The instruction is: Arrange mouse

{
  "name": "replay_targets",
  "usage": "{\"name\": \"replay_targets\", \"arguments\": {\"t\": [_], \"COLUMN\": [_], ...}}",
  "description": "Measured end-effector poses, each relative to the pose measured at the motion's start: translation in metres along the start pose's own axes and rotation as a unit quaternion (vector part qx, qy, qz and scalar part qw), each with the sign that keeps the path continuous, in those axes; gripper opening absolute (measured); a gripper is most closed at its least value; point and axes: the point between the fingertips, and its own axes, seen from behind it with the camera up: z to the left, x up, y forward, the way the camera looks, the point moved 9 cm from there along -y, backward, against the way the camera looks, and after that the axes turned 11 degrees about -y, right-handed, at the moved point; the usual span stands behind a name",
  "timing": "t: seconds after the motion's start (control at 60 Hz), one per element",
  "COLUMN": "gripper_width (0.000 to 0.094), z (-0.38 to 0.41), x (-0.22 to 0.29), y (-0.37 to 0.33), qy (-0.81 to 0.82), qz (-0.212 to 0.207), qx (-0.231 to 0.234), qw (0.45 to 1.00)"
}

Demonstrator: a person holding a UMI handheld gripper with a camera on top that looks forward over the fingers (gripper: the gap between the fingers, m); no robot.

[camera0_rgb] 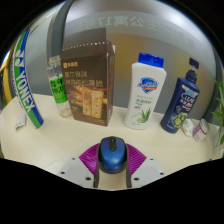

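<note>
Gripper (112, 172) is clamped on the blue mouse (112, 154); brown box (85, 88) and white bottle (146, 96) stand behind the mouse.

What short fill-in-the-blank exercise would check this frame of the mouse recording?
1. The mouse held between the gripper fingers is ____ in colour.
2. Behind the mouse stands a ____ box.
3. The white bottle has a ____ cap.
4. The pads on the fingers are ____.

Missing words: blue; brown; blue; magenta
</note>
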Motion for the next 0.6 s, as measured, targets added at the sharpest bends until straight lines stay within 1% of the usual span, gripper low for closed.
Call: {"name": "replay_targets", "arguments": {"t": [0.067, 0.167, 0.267, 0.35, 0.383, 0.45, 0.6], "gripper_width": [0.0362, 0.0363, 0.0364, 0.0363, 0.0363, 0.0364, 0.0362], "z": [0.003, -0.009, -0.047, -0.091, -0.111, -0.149, -0.214], "x": [0.012, 0.047, 0.075, 0.074, 0.066, 0.035, -0.065], "y": [-0.029, -0.103, -0.187, -0.234, -0.245, -0.257, -0.231], "qy": [-0.015, -0.012, 0.026, 0.044, 0.051, 0.053, 0.064], "qz": [-0.019, -0.074, -0.136, -0.156, -0.157, -0.143, -0.065], "qx": [0.001, -0.009, -0.035, -0.064, -0.077, -0.101, -0.113], "qw": [1.000, 0.997, 0.990, 0.985, 0.983, 0.983, 0.989]}}
